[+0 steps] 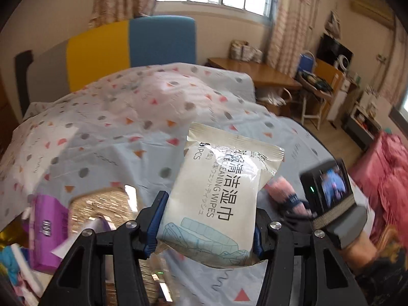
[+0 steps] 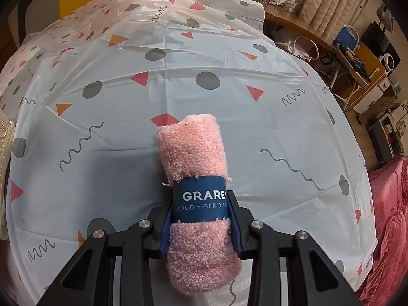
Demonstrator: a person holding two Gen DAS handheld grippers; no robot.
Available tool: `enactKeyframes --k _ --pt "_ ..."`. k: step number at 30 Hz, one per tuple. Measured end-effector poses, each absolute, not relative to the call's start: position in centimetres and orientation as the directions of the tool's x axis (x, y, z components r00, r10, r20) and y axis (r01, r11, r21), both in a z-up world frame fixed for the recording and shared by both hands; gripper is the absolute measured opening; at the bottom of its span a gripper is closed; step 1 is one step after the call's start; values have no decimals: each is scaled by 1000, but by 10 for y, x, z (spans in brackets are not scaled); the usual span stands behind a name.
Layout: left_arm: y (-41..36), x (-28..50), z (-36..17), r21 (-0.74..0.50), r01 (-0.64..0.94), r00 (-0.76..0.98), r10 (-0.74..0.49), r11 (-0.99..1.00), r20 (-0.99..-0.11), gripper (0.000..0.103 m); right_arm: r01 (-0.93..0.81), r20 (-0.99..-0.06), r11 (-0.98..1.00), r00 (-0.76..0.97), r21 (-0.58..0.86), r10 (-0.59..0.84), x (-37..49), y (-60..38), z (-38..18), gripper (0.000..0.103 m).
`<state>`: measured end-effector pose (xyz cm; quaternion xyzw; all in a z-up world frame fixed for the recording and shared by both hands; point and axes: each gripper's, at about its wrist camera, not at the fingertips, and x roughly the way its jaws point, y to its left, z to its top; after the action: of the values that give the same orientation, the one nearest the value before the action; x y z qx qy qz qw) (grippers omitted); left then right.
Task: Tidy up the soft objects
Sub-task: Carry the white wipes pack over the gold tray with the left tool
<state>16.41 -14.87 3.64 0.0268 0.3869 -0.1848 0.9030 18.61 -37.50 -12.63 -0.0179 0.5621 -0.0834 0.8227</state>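
1. The left claw (image 1: 206, 225) clamps a cleaning wipes pack (image 1: 219, 199) by its lower end, carried above the bench (image 1: 107, 153), likely for sorting.
2. The right claw (image 2: 200, 223) grips a rolled pink dishcloth (image 2: 193, 153) at its blue band, tip toward 12 o'clock.
3. A purple packet (image 1: 44, 229) lies at 8 o'clock.

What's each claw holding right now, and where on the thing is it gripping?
The left claw grips a pack of cleaning wipes across its lower end. The right claw clamps a rolled pink dishcloth at its blue paper band.
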Motion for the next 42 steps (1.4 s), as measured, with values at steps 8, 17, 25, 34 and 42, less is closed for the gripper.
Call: enactKeyframes --k 8,17,25,34,42 --pt "-57 181 64 -107 183 723 -208 977 -659 56 98 -914 983 362 -158 -183 185 -369 -126 36" --pt "72 152 62 -146 -18 763 -81 989 -641 57 75 -903 977 373 -200 -213 183 -362 -125 36" --pt "180 94 15 -146 -239 711 71 960 -700 57 61 -892 969 380 -239 -244 180 -353 -125 36" --pt "226 35 -37 -147 -407 644 169 902 -746 57 44 -881 960 389 -276 -271 178 -348 -126 36" --pt "216 18 -54 -64 -422 636 245 904 -732 57 34 -872 953 395 -302 -291 176 -344 -126 36"
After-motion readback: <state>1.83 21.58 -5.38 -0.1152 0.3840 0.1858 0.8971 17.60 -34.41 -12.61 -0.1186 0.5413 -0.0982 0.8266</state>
